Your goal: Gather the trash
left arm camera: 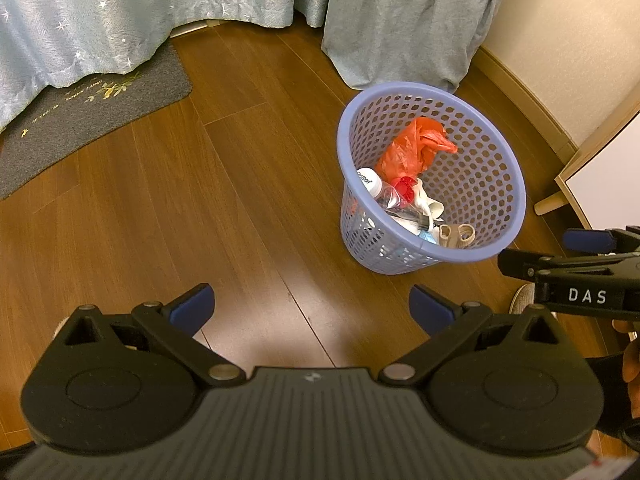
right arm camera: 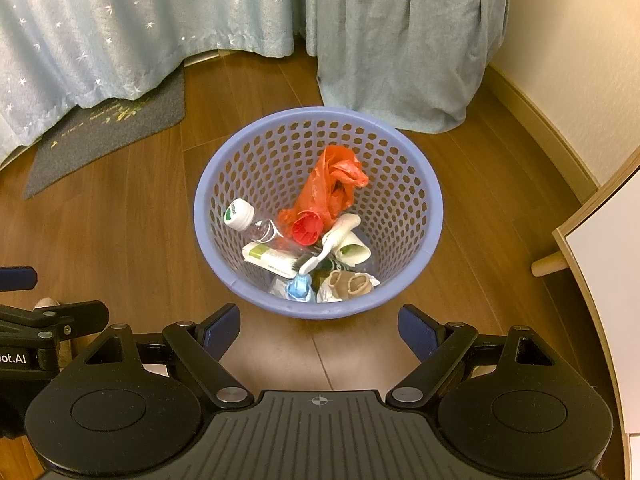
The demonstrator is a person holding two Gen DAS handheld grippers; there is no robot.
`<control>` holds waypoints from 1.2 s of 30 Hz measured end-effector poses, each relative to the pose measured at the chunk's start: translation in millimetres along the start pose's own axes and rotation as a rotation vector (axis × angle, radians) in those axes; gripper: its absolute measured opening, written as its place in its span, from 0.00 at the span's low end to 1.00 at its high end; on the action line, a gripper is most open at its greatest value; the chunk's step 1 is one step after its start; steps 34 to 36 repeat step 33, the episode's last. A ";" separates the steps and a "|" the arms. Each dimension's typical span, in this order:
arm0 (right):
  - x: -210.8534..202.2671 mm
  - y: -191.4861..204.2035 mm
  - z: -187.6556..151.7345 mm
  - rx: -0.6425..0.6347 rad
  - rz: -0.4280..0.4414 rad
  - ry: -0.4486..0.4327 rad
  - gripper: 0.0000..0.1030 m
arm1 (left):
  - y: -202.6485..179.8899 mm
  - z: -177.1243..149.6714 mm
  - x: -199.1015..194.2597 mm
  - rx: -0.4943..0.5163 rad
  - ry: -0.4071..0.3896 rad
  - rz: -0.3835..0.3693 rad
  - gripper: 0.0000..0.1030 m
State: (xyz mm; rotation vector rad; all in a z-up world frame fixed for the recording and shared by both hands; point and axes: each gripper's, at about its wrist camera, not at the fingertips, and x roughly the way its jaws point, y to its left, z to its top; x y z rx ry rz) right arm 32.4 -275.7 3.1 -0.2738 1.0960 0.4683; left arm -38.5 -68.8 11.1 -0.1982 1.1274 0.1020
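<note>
A lilac perforated wastebasket [right arm camera: 216, 184] [left arm camera: 508, 184] stands on the wooden floor, holding an orange plastic bag [right arm camera: 326, 186] [left arm camera: 408, 146], a clear bottle with a white cap [right arm camera: 244, 216] [left arm camera: 370, 182], a red cap [right arm camera: 306, 228], a toothbrush [right arm camera: 330, 242], a white box [right arm camera: 270, 258] and crumpled paper. My right gripper [right arm camera: 319, 330] hovers open just in front of the basket, empty. Left of the basket, my left gripper [left arm camera: 312, 306] is open and empty over bare floor. The right gripper's fingers [left arm camera: 588, 240] show at that view's right edge.
Blue-grey curtains [right arm camera: 120, 40] and a fabric-skirted piece of furniture [right arm camera: 400, 48] hang behind the basket. A dark doormat [left arm camera: 92, 116] lies at the left. A white cabinet on a wooden leg [right arm camera: 600, 248] stands to the right, along a cream wall with skirting. A slipper toe [left arm camera: 522, 298] shows nearby.
</note>
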 end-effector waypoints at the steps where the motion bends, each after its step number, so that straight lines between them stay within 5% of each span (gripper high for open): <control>1: 0.1 0.0 0.0 0.000 0.000 0.001 0.81 | 0.1 0.1 0.1 0.000 0.000 0.000 0.99; 36: 0.4 2.1 -1.7 -0.016 0.004 0.008 0.81 | 6.4 0.2 -0.3 -0.023 -0.003 0.000 0.99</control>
